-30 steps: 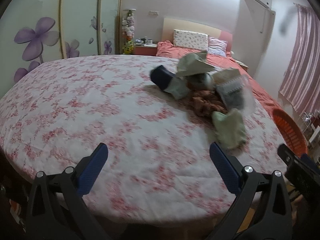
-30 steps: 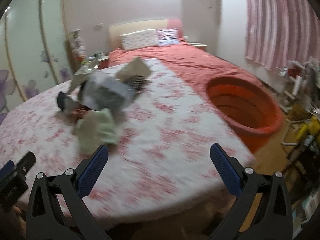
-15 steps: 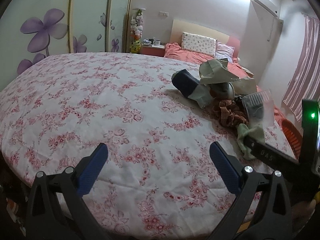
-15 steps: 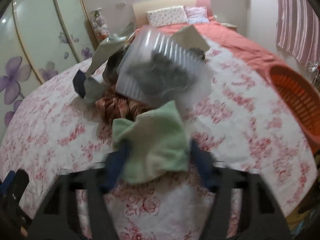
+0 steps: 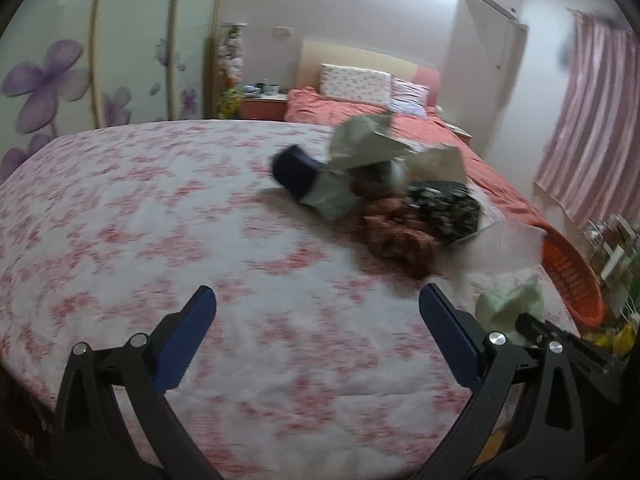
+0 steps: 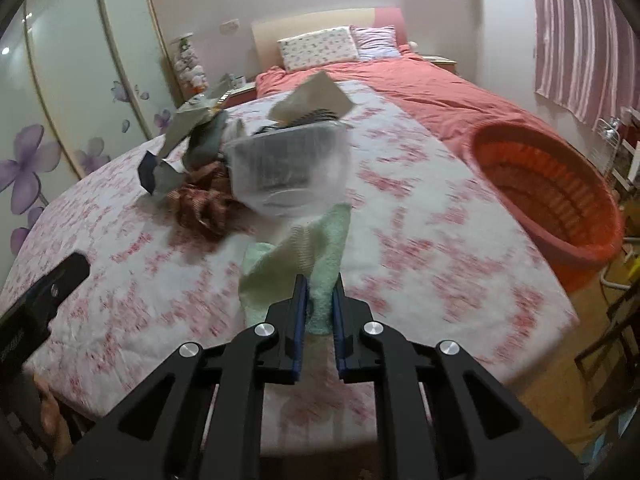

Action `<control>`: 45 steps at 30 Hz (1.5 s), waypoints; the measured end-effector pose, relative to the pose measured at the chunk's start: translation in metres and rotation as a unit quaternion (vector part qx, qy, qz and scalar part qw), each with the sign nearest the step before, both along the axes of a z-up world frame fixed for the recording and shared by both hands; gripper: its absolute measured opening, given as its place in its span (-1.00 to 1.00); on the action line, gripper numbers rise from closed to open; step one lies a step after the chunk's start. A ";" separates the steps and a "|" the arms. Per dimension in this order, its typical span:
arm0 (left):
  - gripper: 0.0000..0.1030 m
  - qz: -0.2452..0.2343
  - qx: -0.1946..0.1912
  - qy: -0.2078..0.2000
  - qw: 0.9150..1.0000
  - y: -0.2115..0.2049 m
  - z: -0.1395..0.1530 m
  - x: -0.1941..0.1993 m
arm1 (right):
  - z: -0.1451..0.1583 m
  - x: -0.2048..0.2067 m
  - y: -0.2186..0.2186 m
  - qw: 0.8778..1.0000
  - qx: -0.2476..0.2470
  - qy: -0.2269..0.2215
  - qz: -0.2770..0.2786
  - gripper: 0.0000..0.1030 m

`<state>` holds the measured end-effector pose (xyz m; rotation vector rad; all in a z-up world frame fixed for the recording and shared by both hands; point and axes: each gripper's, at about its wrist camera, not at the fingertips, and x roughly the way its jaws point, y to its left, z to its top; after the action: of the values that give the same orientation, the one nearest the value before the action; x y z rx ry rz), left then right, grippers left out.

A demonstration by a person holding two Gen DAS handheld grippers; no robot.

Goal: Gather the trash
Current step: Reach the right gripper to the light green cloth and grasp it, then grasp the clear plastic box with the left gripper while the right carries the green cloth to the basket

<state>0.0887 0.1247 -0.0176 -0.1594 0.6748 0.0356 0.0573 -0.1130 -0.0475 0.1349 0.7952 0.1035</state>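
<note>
On the left side of the bed (image 5: pixel 168 208), over bare flowered cover, the left claw (image 5: pixel 316 328) hangs with its jaws wide and nothing between them. Further right lies the heap of trash: a dark blue piece (image 5: pixel 294 168), crumpled grey-green paper (image 5: pixel 360 148), a brown checked rag (image 6: pixel 200 204) and a clear plastic tub (image 6: pixel 286 174) tipped on its side against the rest. Just in front of the tub, the right claw (image 6: pixel 320 308) has just been closing and now pinches a fold of the pale green cloth (image 6: pixel 298 256), jaws narrow with the fabric between the pads. At the far right the orange basket (image 6: pixel 560 216) stands off the bed's edge, beside it and lower.

The grip catches only one fold, so the cloth could slide free on the way across, I think. Its far corner sits right by the tub; a quick pull may drag the tub along or roll it off the bed. A low swing might also clip the basket rim.
</note>
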 end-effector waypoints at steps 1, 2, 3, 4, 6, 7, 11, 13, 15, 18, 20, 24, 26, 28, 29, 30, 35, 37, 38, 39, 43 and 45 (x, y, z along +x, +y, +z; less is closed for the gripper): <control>0.92 -0.006 -0.001 0.002 1.000 -0.005 0.000 0.001 | -0.001 -0.003 -0.004 1.000 -0.004 -0.002 -0.004 -0.77; 0.92 -0.015 -0.003 0.004 1.000 -0.012 -0.001 0.003 | -0.001 -0.005 -0.007 1.000 -0.007 -0.003 -0.007 -0.78; 0.92 -0.023 -0.005 0.006 1.000 -0.018 -0.002 0.004 | -0.002 -0.007 -0.011 1.000 -0.007 -0.005 -0.010 -0.81; 0.92 -0.028 -0.004 0.008 1.000 -0.024 -0.002 0.005 | -0.001 -0.008 -0.014 1.000 -0.004 -0.006 -0.013 -0.81; 0.92 -0.037 -0.002 0.009 0.999 -0.034 -0.004 0.005 | 0.001 -0.011 -0.021 1.000 0.001 -0.009 -0.020 -0.82; 0.92 -0.042 0.001 0.010 0.999 -0.038 -0.004 0.005 | 0.002 -0.013 -0.024 1.000 0.001 -0.012 -0.024 -0.83; 0.92 -0.057 0.000 0.013 0.998 -0.053 -0.005 0.005 | 0.004 -0.016 -0.039 0.999 0.000 -0.024 -0.044 -0.83; 0.92 -0.064 -0.003 0.016 0.998 -0.058 -0.006 0.006 | 0.003 -0.016 -0.047 0.998 0.001 -0.024 -0.057 -0.84; 0.92 -0.071 -0.004 0.019 0.997 -0.065 -0.007 0.009 | 0.003 -0.018 -0.055 0.997 0.005 -0.026 -0.068 -0.84; 0.92 -0.079 -0.002 0.020 0.997 -0.076 -0.008 0.012 | 0.006 -0.022 -0.067 0.996 0.006 -0.034 -0.085 -0.85; 0.92 -0.086 -0.003 0.021 0.996 -0.082 -0.008 0.015 | 0.010 -0.025 -0.075 0.995 0.008 -0.040 -0.094 -0.85; 0.92 -0.097 0.004 0.019 0.995 -0.101 -0.007 0.024 | 0.016 -0.026 -0.090 0.992 0.013 -0.050 -0.113 -0.85; 0.92 -0.104 0.006 0.025 0.994 -0.111 -0.009 0.033 | 0.017 -0.027 -0.095 0.991 0.014 -0.052 -0.119 -0.85; 0.91 -0.108 0.004 0.032 0.994 -0.117 -0.011 0.042 | 0.017 -0.027 -0.098 0.991 0.014 -0.051 -0.121 -0.85; 0.86 -0.109 0.005 0.035 0.993 -0.120 -0.013 0.048 | 0.016 -0.027 -0.099 0.991 0.014 -0.051 -0.122 -0.85; 0.79 -0.110 0.010 0.039 0.993 -0.124 -0.014 0.054 | 0.016 -0.027 -0.099 0.991 0.014 -0.050 -0.122 -0.85; 0.39 -0.121 -0.004 0.092 0.988 -0.134 -0.030 0.082 | 0.015 -0.024 -0.104 0.991 0.014 -0.047 -0.122 -0.85; 0.17 -0.124 -0.014 0.113 0.986 -0.136 -0.038 0.088 | 0.014 -0.023 -0.105 0.991 0.015 -0.047 -0.123 -0.85; 0.00 -0.126 -0.016 0.120 0.985 -0.138 -0.042 0.090 | 0.013 -0.023 -0.106 0.991 0.015 -0.046 -0.123 -0.85; -0.15 -0.123 -0.007 0.115 0.986 -0.140 -0.042 0.089 | 0.013 -0.022 -0.107 0.991 0.015 -0.046 -0.123 -0.85; -0.80 -0.143 -0.005 0.112 0.983 -0.148 -0.043 0.086 | 0.013 -0.021 -0.110 0.991 0.016 -0.046 -0.124 -0.85; -0.89 -0.151 -0.007 0.103 0.983 -0.148 -0.039 0.085 | 0.014 -0.022 -0.112 0.991 0.020 -0.048 -0.126 -0.85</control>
<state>0.1736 -0.0233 -0.0567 -0.0662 0.9000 -0.2470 0.0354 -0.2253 -0.0339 0.2642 0.6749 -0.1122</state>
